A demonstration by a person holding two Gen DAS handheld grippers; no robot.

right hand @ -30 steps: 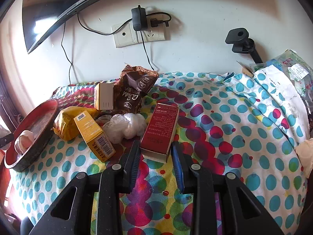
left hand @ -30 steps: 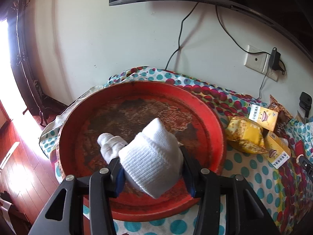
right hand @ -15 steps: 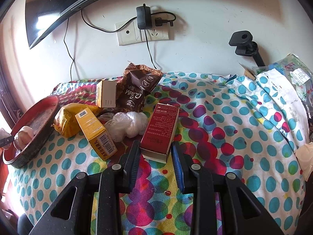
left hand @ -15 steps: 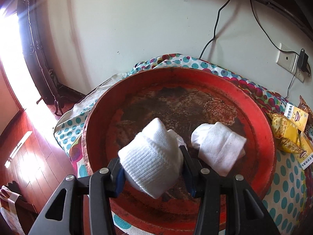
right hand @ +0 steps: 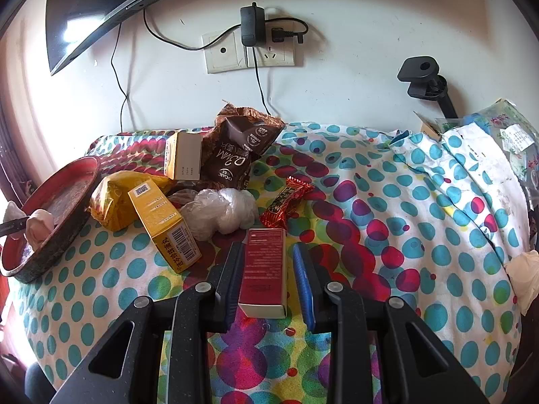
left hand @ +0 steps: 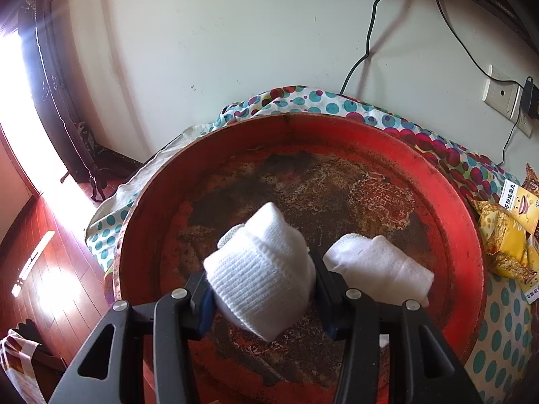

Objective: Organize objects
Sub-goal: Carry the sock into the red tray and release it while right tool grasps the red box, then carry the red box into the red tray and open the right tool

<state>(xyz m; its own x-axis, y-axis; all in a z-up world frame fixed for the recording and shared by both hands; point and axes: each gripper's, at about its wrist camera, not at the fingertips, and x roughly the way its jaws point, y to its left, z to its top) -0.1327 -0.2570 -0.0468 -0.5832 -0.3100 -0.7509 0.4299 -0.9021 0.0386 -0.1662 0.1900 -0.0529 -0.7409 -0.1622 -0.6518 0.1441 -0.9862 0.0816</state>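
Looks like a home, prob a living rm or bedroom. Polka-dot cloth (right hand: 421, 202) covers the surface against a white wall; above it a wall socket (right hand: 249, 54) w/ charger plugged in, and a curved TV screen (right hand: 101, 10) higher up. Wood floor (left hand: 50, 269) below the cloth's left edge, by a bright doorway.

left gripper (left hand: 261, 289): I hold it angled down, jaws clamped on a white rolled sock (left hand: 259, 276), tips toward 12 o'clock
right gripper (right hand: 267, 279): I hold it angled down, jaws closed in on a red box (right hand: 264, 269), left pad touching, slight gap at right pad
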